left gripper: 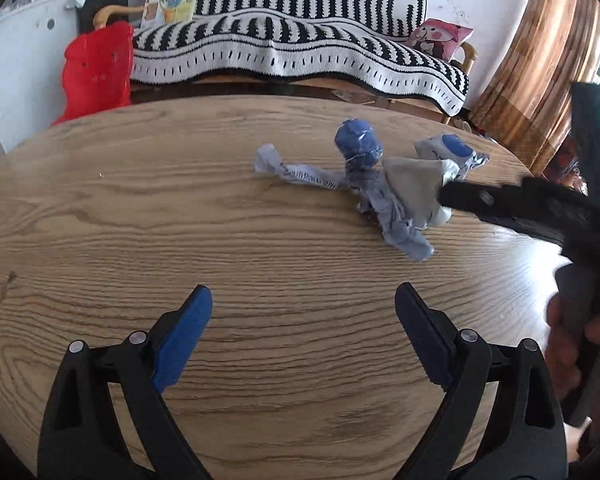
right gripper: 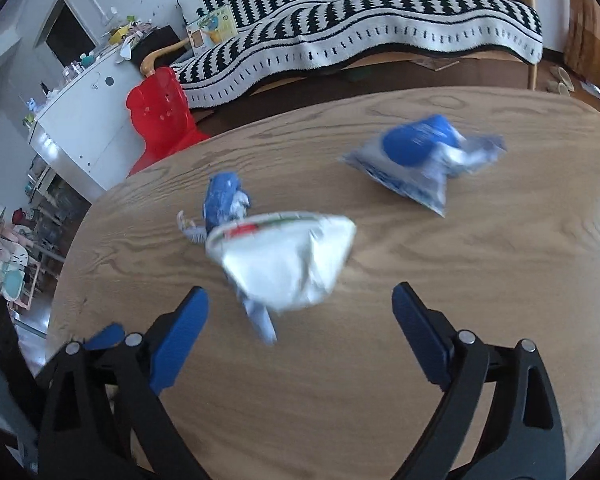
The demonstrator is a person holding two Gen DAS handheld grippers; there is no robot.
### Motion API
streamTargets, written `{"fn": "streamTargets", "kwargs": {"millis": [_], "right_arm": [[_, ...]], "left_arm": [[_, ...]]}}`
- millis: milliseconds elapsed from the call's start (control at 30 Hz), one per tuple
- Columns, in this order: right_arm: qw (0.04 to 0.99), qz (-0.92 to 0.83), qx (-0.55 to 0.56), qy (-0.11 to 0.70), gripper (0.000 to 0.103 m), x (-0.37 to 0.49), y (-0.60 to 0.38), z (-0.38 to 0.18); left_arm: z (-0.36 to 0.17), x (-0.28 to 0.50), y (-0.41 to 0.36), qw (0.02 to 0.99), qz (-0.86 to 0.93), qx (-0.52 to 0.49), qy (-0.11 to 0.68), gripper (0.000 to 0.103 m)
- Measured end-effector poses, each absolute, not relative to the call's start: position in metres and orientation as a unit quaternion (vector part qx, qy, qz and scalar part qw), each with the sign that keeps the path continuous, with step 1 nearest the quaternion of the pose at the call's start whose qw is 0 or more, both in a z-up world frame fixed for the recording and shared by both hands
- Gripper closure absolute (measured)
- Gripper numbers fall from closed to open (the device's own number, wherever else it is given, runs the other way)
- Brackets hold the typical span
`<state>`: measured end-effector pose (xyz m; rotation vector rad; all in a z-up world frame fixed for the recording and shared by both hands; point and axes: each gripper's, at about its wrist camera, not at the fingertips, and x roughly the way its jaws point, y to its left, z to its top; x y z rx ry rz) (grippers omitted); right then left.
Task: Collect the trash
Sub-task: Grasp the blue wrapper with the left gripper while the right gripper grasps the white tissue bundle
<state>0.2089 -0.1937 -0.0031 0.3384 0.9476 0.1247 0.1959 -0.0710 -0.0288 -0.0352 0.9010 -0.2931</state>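
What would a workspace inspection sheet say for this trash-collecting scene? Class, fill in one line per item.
Surface: wooden table, oval, grain pattern, some glare at its right side.
Job's things: white crumpled wrapper nearest the right gripper; twisted blue-and-white wrapper beside it; blue-and-white packet farther back, apart.
Clutter: nothing seen on the table besides the trash.
Grippers: left gripper open, empty, above bare wood; right gripper open, jaws either side of the white wrapper, not closed on it.
Cables: nothing seen.
Surroundings: striped sofa cover, red plastic chair, brown curtain, white cabinet.
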Motion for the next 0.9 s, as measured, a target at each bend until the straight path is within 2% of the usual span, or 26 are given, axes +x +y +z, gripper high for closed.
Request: {"fn": "streamTargets", "kwargs": {"millis": [167, 233, 333, 600, 900], "right_arm": [[0.867, 0.072, 0.175, 0.46, 0.013, 0.236, -0.191, -0.015], [0.864, 0.081, 0.179, 0.463, 0.034, 0.239, -0.192, -0.02], [0.869, 0.089, 0.171, 0.456, 0.038, 0.228, -0.192, -0.015], [0.882, 0.07, 0.15, 0.441, 0.038, 0.152, -0.217, 0.011], [0.882, 0.028, 0.145, 0.448, 0.037, 0.077, -0.264, 0.019]], "left_arm": [[-0.036, 0.203, -0.071, 0.887, -0.142, -0.01, 0.439, 0.013], [-0.036, 0.205, -0.073, 0.886, -0.145, -0.01, 0.44, 0.013], [-0.036, 0.206, -0.075, 0.887, -0.147, -0.01, 0.438, 0.013], [-0.035, 0.213, -0.104, 0.887, -0.161, -0.007, 0.433, 0.013], [-0.04, 0.258, -0.164, 0.887, -0.138, -0.025, 0.441, 0.013]]}}
